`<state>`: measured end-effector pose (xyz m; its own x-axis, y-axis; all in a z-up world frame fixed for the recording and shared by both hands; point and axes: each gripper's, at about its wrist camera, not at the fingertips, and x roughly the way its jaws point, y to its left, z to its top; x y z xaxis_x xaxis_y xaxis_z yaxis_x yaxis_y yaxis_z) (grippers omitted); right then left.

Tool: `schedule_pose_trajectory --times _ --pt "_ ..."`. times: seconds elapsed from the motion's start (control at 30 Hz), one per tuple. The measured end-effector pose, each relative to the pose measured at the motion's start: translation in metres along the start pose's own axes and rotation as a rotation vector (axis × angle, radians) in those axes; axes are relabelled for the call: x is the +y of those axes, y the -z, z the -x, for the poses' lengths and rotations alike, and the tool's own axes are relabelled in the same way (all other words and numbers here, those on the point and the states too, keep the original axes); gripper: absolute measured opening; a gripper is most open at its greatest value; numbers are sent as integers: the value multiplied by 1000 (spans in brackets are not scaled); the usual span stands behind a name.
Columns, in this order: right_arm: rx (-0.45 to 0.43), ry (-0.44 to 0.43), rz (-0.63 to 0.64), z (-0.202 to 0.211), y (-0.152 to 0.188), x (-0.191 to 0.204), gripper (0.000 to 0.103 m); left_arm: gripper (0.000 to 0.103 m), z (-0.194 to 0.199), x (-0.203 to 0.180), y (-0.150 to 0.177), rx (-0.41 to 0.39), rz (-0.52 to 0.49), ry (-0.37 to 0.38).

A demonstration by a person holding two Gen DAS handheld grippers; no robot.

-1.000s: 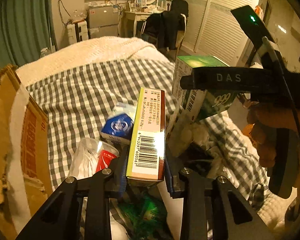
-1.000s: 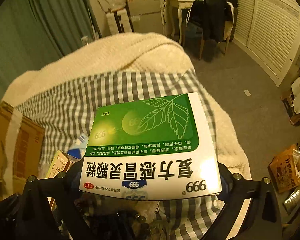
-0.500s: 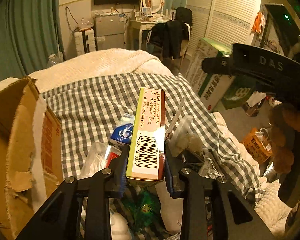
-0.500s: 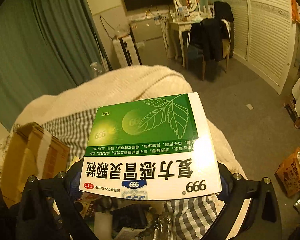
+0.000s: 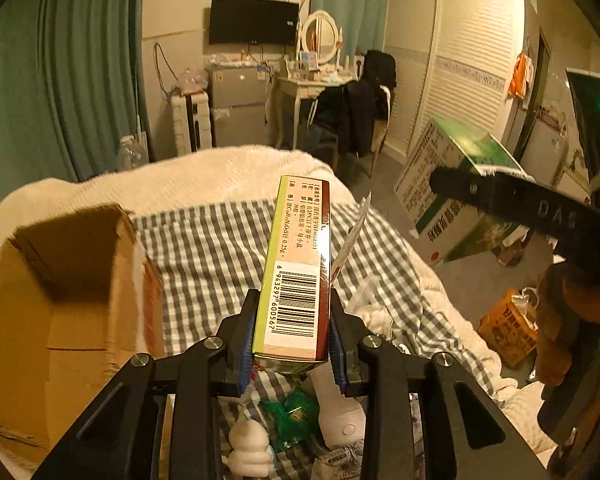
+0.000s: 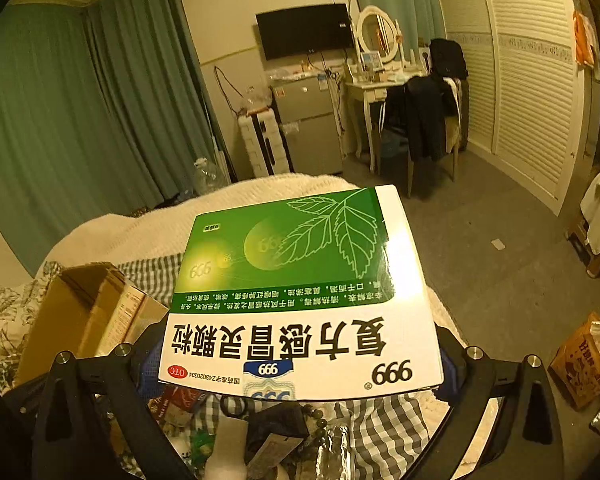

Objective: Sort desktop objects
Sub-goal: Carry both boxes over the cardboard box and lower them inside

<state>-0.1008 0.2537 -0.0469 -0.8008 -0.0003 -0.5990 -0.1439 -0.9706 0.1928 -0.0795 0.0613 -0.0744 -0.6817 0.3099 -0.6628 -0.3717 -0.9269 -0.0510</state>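
Cardboard is your target: with the left gripper [image 5: 292,336] clamped on the narrow barcode box [image 5: 298,268] and the right gripper [image 6: 300,364] pinching the green medicine box [image 6: 300,292], both aloft, carry them level toward the open carton [image 5: 68,300], and release one at a time

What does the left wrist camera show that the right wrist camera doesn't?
Only the left wrist view shows the narrow yellow-green medicine carton with a barcode clamped in the left gripper, and the right gripper from outside.

Only the right wrist view shows the front face of the wide green-and-white 999 medicine box, with its leaf drawing.

Both show that 999 box held in the right gripper, the open brown cardboard box, the grey checked cloth and the wall television.
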Motion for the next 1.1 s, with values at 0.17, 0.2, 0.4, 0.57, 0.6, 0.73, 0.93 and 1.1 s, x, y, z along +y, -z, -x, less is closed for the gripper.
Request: schedule_pose_trajectory --times 0.17,0.2,0.4,0.57,0.6,0.73,0.93,1.1 --pt "-49 1 20 22 -2 9 100 31 32 4 -10 -64 10 -20" --pt "-60 -3 22 27 -3 12 100 31 39 7 -11 -78 12 -23" --pt "-103 -60 36 49 3 30 100 31 71 16 -15 -153 -3 -44" --pt "-143 -93 58 66 5 53 100 31 90 28 -18 -205 -34 -57" --pt "-152 -92 62 68 5 57 100 31 93 31 -19 -216 -37 -53" --pt "-187 -100 56 78 4 67 100 31 106 44 -24 -261 -43 -44" --pt "-225 -90 60 81 2 84 100 31 116 69 -20 -294 -15 -28" --pt "-255 -110 72 86 5 103 100 31 122 99 -17 -311 23 -61"
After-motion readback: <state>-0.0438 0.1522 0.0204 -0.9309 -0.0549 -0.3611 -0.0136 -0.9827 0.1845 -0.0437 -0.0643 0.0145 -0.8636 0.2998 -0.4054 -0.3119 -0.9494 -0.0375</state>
